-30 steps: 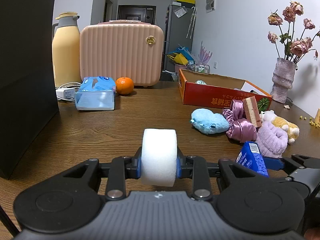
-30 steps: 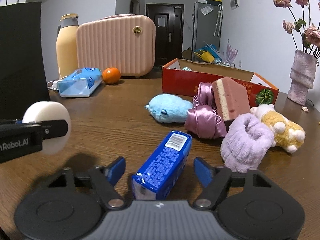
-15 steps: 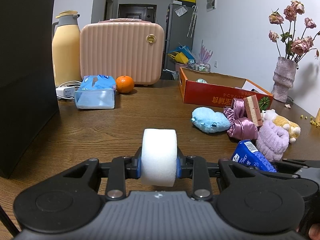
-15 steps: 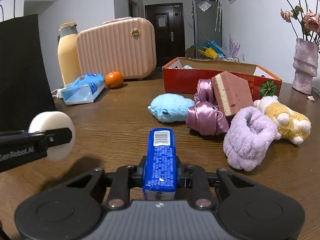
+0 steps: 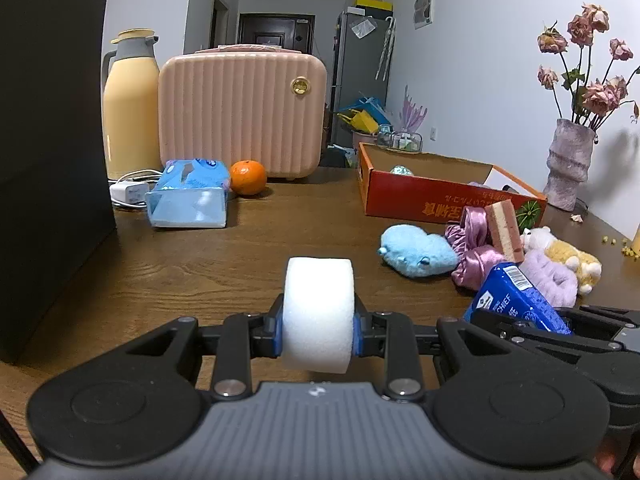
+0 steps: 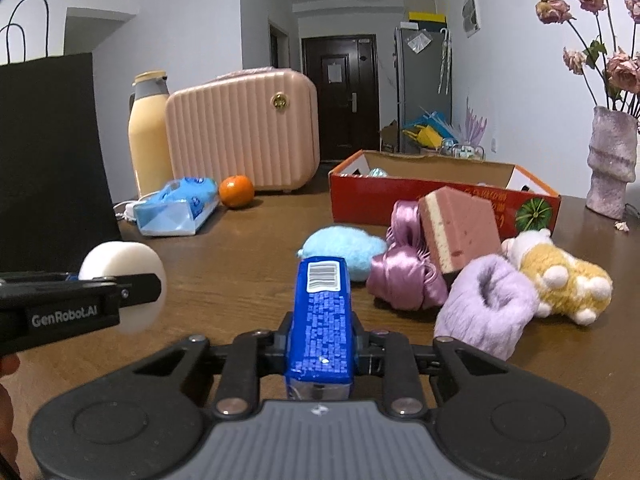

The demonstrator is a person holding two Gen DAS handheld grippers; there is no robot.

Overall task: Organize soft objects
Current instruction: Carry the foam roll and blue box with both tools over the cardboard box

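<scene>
Both grippers are loaded and up off the wooden counter. The left gripper has its fingers clamped on a white foam disc, pads pressing its two flat faces, so the disc stands on edge with its curved rim facing forward and its axis running side to side. In the right wrist view that same disc shows its round face side-on, low at the left.

The right gripper has its fingers tight on a blue packet, pinched at its near end. The packet's long axis runs straight forward along the fingers, barcode end pointing away and tipped slightly upward, clear of the counter.

Ahead and to the right of the packet lies the soft pile: a light blue plush, a pink satin scrunchie touching it, a pink sponge block leaning tilted on the scrunchie, a lilac fluffy piece and a yellow-white plush toy beside that. Behind them sits a red cardboard box, open at the top.
</scene>
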